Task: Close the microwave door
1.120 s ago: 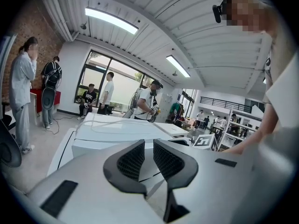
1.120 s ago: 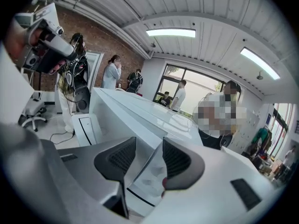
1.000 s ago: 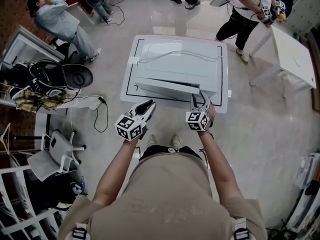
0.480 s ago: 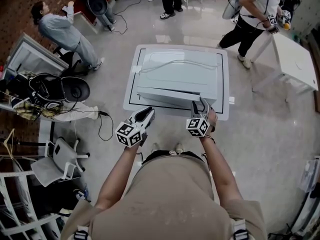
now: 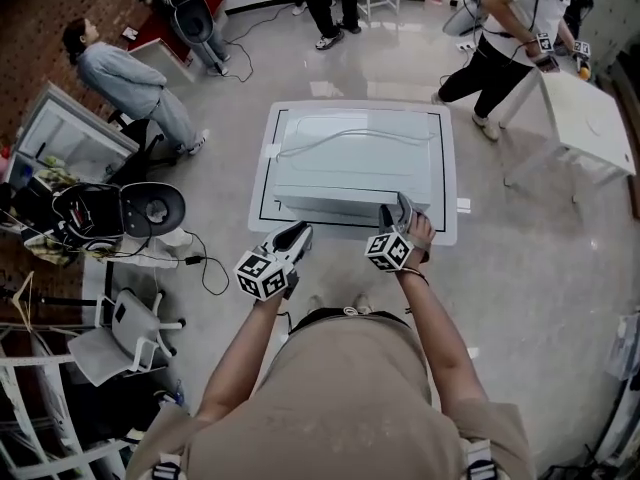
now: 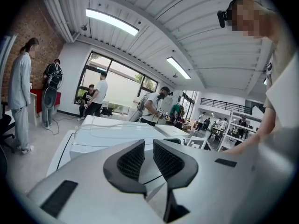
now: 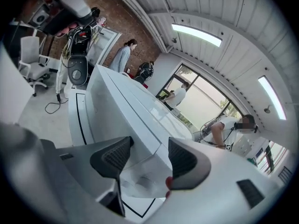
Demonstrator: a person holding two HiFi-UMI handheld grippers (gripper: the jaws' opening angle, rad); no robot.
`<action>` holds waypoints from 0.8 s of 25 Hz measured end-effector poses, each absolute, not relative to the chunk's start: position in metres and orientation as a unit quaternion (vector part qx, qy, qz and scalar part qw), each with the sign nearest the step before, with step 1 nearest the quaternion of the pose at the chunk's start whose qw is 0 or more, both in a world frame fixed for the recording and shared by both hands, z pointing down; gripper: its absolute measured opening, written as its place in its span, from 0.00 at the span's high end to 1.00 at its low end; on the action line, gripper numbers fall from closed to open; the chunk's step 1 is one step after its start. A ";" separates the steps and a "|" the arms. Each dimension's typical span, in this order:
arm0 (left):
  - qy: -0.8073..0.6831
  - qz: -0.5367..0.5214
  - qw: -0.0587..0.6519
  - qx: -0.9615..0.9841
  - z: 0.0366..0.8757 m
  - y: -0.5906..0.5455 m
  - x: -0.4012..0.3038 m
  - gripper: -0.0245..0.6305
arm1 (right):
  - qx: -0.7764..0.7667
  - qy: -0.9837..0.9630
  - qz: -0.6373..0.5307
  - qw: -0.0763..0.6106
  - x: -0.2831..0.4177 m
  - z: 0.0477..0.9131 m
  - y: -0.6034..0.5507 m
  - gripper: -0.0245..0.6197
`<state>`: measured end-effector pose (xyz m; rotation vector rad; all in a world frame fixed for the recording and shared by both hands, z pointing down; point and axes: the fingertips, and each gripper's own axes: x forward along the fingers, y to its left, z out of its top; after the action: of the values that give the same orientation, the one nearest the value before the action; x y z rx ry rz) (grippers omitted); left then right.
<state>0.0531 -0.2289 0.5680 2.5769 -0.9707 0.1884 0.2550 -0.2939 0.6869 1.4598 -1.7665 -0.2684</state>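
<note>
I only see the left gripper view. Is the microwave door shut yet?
Observer: In the head view the door looks flush with the microwave, so shut, it seems.
Operator: Where's the right claw?
Observer: The right claw is at the door's right corner.
Operator: Is it holding on?
Observer: No. Its own view shows its jaws opening, with the door's edge between them but not squeezed.
</note>
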 end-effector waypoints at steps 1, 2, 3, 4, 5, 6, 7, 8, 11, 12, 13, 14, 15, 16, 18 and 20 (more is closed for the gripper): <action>-0.345 0.067 0.190 0.917 0.568 -0.228 0.054 0.89 | 0.579 -0.702 -0.101 0.402 0.256 0.687 -0.297 0.59; -0.345 0.067 0.189 0.917 0.567 -0.227 0.054 0.89 | 0.577 -0.705 -0.097 0.401 0.257 0.687 -0.299 0.57; -0.345 0.066 0.189 0.917 0.566 -0.227 0.055 0.89 | 0.574 -0.708 -0.092 0.402 0.258 0.687 -0.301 0.57; -0.345 0.065 0.188 0.917 0.566 -0.227 0.056 0.89 | 0.569 -0.711 -0.089 0.403 0.258 0.686 -0.302 0.57; -0.345 0.064 0.188 0.917 0.565 -0.227 0.056 0.89 | 0.566 -0.713 -0.086 0.404 0.258 0.687 -0.302 0.57; -0.346 0.063 0.187 0.917 0.565 -0.227 0.055 0.89 | 0.564 -0.716 -0.082 0.402 0.258 0.687 -0.301 0.57; -0.347 0.063 0.187 0.917 0.565 -0.227 0.055 0.89 | 0.563 -0.720 -0.075 0.398 0.258 0.687 -0.300 0.57; -0.347 0.062 0.187 0.917 0.564 -0.227 0.054 0.89 | 0.565 -0.726 -0.067 0.387 0.260 0.684 -0.299 0.57; -0.350 0.056 0.183 0.917 0.558 -0.227 0.053 0.89 | 0.579 -0.753 -0.038 0.310 0.265 0.652 -0.293 0.57; -0.351 0.053 0.180 0.917 0.554 -0.228 0.052 0.89 | 0.583 -0.761 -0.034 0.282 0.266 0.636 -0.291 0.57; -0.352 0.050 0.178 0.918 0.550 -0.229 0.052 0.89 | 0.587 -0.767 -0.034 0.258 0.267 0.618 -0.290 0.58; -0.352 0.045 0.177 0.918 0.545 -0.230 0.051 0.89 | 0.588 -0.773 -0.035 0.236 0.268 0.600 -0.288 0.58; -0.352 0.040 0.176 0.918 0.540 -0.232 0.050 0.89 | 0.588 -0.780 -0.033 0.213 0.268 0.582 -0.286 0.58; -0.353 0.033 0.173 0.919 0.533 -0.234 0.049 0.89 | 0.584 -0.789 -0.028 0.187 0.266 0.565 -0.282 0.58; -0.353 0.016 0.159 0.922 0.515 -0.237 0.047 0.89 | 0.563 -0.818 -0.012 0.119 0.261 0.529 -0.272 0.58; -0.353 -0.003 0.136 0.926 0.490 -0.240 0.046 0.89 | 0.534 -0.844 0.000 0.055 0.256 0.498 -0.259 0.58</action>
<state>0.0464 -0.2400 0.4901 2.6815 -1.0221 -0.0099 0.2560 -0.2589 0.4977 1.6214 -2.5614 0.0014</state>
